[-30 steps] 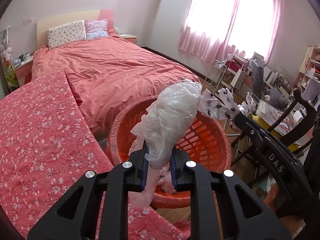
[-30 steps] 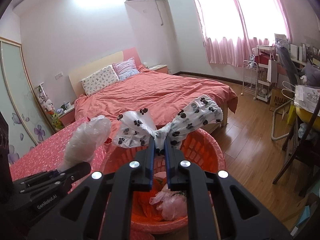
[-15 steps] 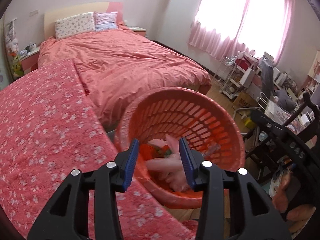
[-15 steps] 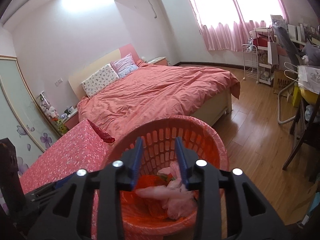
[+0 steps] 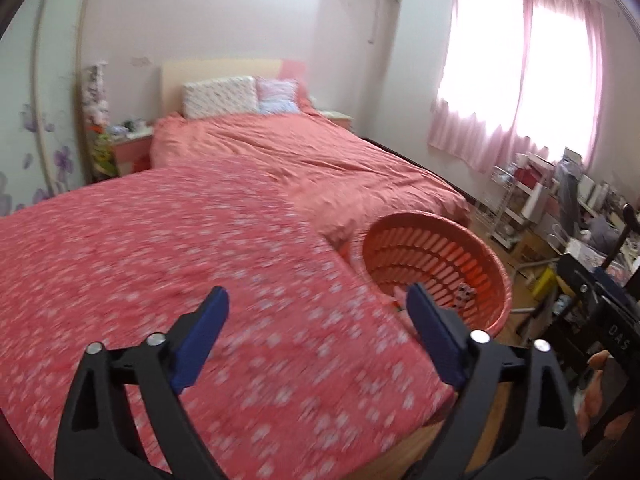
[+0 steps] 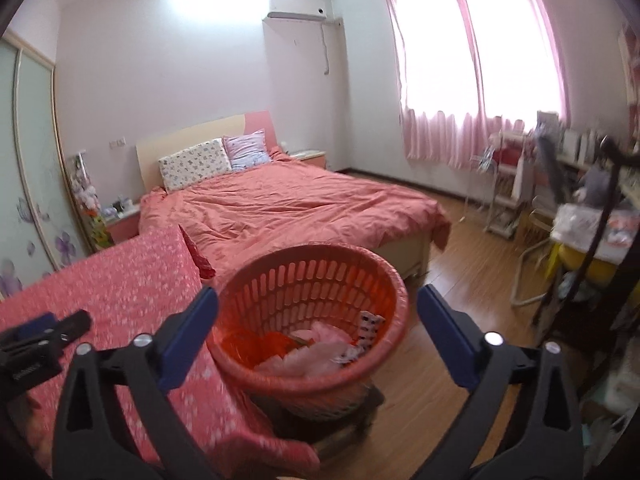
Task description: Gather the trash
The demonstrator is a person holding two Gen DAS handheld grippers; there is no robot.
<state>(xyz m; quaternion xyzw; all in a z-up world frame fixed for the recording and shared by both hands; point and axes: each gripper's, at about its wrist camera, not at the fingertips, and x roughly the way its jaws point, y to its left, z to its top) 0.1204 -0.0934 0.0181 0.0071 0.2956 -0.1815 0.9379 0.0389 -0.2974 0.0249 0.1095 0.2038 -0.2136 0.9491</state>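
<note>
An orange slotted plastic basket stands on the floor beside the table with the red flowered cloth. Inside it lie crumpled plastic bags, among them a white one with black paw prints. My right gripper is wide open and empty, above and in front of the basket. My left gripper is wide open and empty over the flowered cloth, with the basket to its right. The left gripper also shows at the left edge of the right wrist view.
A bed with a coral duvet lies behind the basket. Wooden floor spreads to the right. A cluttered desk, dark chair and white rack stand at the right under pink curtains. A wardrobe is on the left.
Both grippers let go of their plastic bags, which dropped into the basket. The jaws opened wide. The left gripper swung left over the cloth; the right one pulled back and up.
</note>
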